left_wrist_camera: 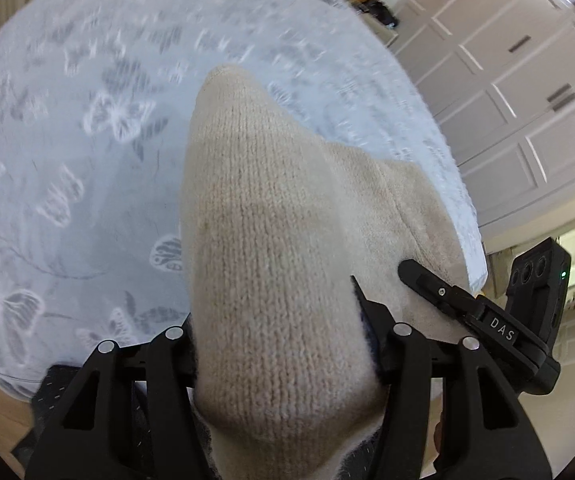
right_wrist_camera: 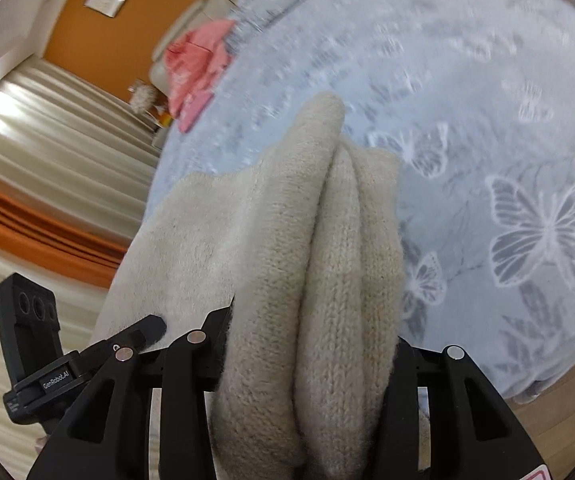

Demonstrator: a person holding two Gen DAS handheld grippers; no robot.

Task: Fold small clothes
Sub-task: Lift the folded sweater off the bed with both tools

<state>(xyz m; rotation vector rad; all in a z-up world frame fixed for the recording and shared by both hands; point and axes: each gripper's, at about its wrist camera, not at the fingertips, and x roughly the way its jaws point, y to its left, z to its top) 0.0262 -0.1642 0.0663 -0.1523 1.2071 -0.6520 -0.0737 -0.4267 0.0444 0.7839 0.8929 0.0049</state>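
Item: one beige knitted garment (left_wrist_camera: pixel 271 264), held off the bed between two hand-held grippers. Left gripper (left_wrist_camera: pixel 283 320): its black jaws are seen closed on a thick bunched fold of the knit, the fabric rising in a peak between and ahead of the fingers. Right gripper (right_wrist_camera: pixel 311 344): its jaws are likewise clamped on the beige knitted garment (right_wrist_camera: pixel 307 260), three rolled folds being pinched side by side between the fingers. The rest of the cloth is shown hanging in a slack sheet between the two grippers, over the edge of the bed. In each wrist view the opposite gripper is visible at the frame's edge, its fingertip touching the fabric: the right gripper (left_wrist_camera: pixel 419 276) in the left view, the left gripper (right_wrist_camera: pixel 149 330) in the right view. Surface beneath: a pale blue bedspread (left_wrist_camera: pixel 87 140) printed with grey and white butterflies, blurred in both views. Other items: a pink cloth (right_wrist_camera: pixel 195 68) lying at the far side of the bedspread, well apart from the held garment; white panelled wardrobe doors (left_wrist_camera: pixel 519 92) beside the bed; striped cream curtains (right_wrist_camera: pixel 39 128) with an orange band.
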